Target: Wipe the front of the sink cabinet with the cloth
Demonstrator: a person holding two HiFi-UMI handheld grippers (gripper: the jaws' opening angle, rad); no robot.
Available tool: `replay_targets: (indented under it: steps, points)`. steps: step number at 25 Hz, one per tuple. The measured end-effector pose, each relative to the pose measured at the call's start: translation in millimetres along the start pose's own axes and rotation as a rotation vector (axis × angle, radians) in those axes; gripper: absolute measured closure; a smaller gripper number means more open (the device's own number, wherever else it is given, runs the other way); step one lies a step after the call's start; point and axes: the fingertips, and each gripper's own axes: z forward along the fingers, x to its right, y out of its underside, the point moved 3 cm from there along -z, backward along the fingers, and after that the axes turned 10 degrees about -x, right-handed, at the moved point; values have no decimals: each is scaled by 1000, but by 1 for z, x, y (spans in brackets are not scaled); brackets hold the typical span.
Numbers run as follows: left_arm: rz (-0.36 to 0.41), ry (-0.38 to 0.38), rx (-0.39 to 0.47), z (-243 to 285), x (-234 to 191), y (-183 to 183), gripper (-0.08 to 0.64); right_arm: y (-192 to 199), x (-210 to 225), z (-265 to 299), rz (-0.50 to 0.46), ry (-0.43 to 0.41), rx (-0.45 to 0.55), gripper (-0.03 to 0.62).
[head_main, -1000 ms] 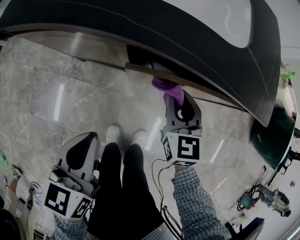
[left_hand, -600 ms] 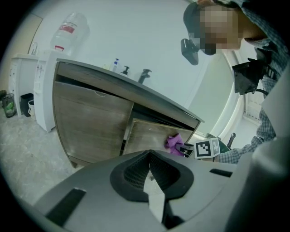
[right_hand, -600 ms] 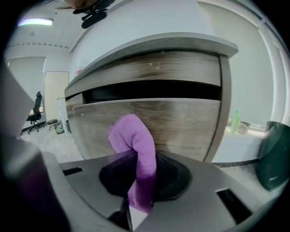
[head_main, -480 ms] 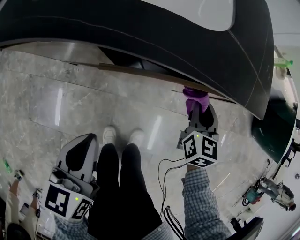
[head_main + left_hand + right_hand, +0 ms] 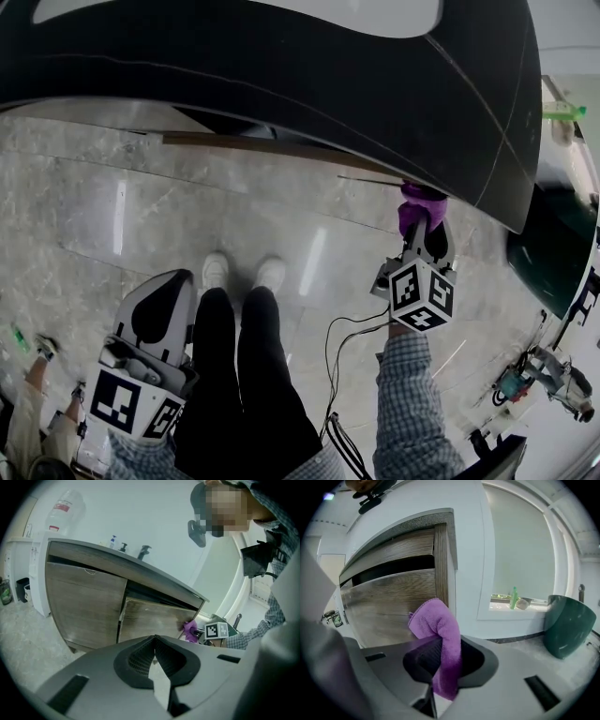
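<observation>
A purple cloth (image 5: 440, 634) is pinched in my right gripper (image 5: 440, 660), which is shut on it. The cloth (image 5: 419, 204) is pressed near the right end of the wood-fronted sink cabinet (image 5: 393, 602), just under the dark countertop (image 5: 281, 75). In the left gripper view the cloth (image 5: 190, 630) shows at the right edge of the cabinet's lower door (image 5: 150, 620). My left gripper (image 5: 159, 319) hangs low beside the person's legs, its jaws shut with nothing between them (image 5: 155, 654).
The floor (image 5: 141, 216) is pale marble tile. A dark green bin (image 5: 565, 625) stands right of the cabinet, under a window sill with a green bottle (image 5: 514, 597). A white water dispenser (image 5: 40, 573) stands at the cabinet's left end. Cables and tools (image 5: 539, 375) lie at the right.
My right gripper has slid the cloth rightward along the cabinet front, from near the middle to its right end. The left gripper has stayed put.
</observation>
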Motion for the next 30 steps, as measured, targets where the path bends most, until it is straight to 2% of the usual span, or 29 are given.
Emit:
replay_targets:
  steps: [2, 7, 11, 20, 30]
  points:
    - [4, 8, -3, 3, 3, 0, 549, 3, 10, -2, 11, 19, -3, 515]
    - [14, 19, -5, 8, 10, -5, 549, 9, 44, -9, 108, 92, -3, 515]
    - [15, 19, -8, 10, 8, -6, 549, 14, 51, -11, 137, 108, -1, 515]
    - [6, 2, -26, 10, -2, 2, 549, 31, 9, 11, 153, 48, -29, 515]
    - [-20, -15, -14, -4, -18, 4, 549, 23, -61, 24, 142, -51, -20, 515]
